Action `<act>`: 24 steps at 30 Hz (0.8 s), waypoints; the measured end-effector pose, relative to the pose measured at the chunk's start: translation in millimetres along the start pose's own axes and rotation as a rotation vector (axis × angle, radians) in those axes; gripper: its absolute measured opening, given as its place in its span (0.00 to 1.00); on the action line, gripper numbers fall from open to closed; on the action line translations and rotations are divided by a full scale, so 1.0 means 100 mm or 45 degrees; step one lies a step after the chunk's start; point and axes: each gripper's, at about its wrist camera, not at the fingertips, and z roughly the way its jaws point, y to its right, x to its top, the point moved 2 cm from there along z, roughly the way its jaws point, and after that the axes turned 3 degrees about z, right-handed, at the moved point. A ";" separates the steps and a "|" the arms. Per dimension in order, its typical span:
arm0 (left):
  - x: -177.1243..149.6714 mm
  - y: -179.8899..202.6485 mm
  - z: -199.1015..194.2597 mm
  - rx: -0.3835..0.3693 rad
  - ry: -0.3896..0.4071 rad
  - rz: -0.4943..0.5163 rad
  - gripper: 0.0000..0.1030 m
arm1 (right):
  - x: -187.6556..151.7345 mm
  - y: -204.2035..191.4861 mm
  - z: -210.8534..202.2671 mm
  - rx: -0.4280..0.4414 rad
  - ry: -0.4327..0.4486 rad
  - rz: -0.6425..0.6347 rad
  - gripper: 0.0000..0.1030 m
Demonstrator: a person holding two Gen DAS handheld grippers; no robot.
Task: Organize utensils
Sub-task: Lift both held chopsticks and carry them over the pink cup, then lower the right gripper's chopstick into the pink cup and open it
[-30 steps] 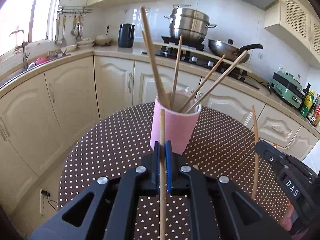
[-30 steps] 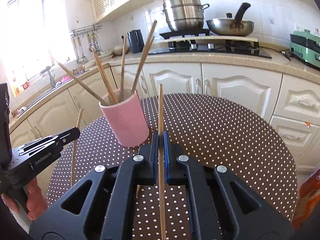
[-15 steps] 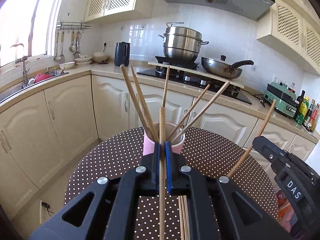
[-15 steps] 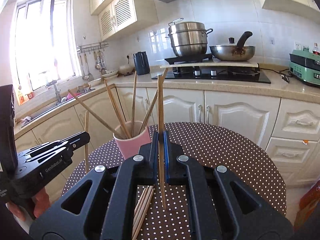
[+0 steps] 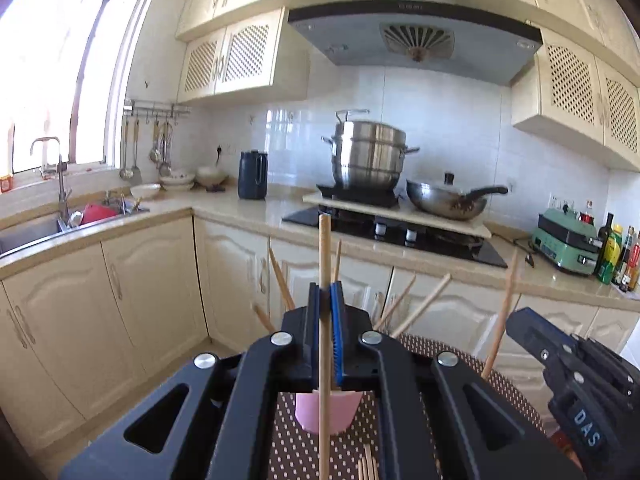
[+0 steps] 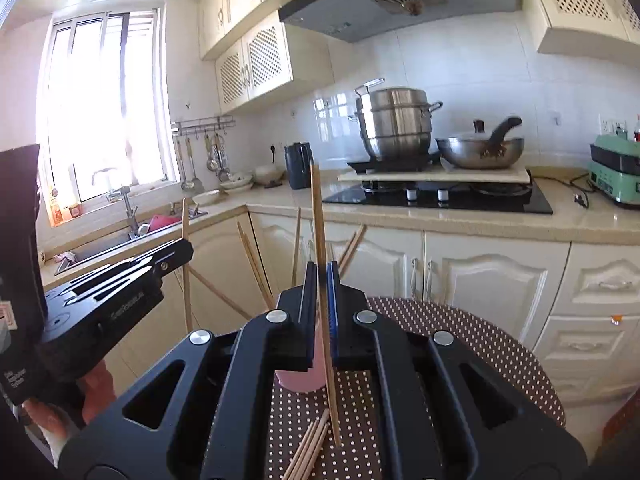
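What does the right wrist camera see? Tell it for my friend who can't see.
The right tool is shut on one upright wooden chopstick above a pink cup of chopsticks on a dotted table. More chopsticks lie below; the left tool holds another.

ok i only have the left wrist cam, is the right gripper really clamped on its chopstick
Observer: yes, the right gripper is shut on its chopstick, which stands near upright in the jaws.
Operator: and where does the bottom end sit
Observer: it ends low, beside the loose chopsticks on the dotted table; whether it touches the table I cannot tell.
Operator: how do those lie
Observer: several of them, bunched and fanning slightly, nearer the camera than the pink cup.
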 end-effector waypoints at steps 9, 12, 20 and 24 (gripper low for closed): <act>0.32 0.03 0.00 0.038 0.092 0.017 0.06 | 0.14 -0.05 0.12 0.041 0.000 -0.016 0.04; 0.21 -0.01 -0.03 0.019 0.066 0.018 0.06 | -0.05 0.12 0.26 0.038 -0.110 0.036 0.05; -0.19 -0.15 -0.04 -0.060 -0.089 0.017 0.06 | -0.84 0.54 0.87 -0.039 -0.523 0.162 0.54; -0.39 -0.27 0.10 -0.079 -0.231 -0.004 0.06 | -1.12 0.54 1.13 -0.051 -0.637 0.108 0.59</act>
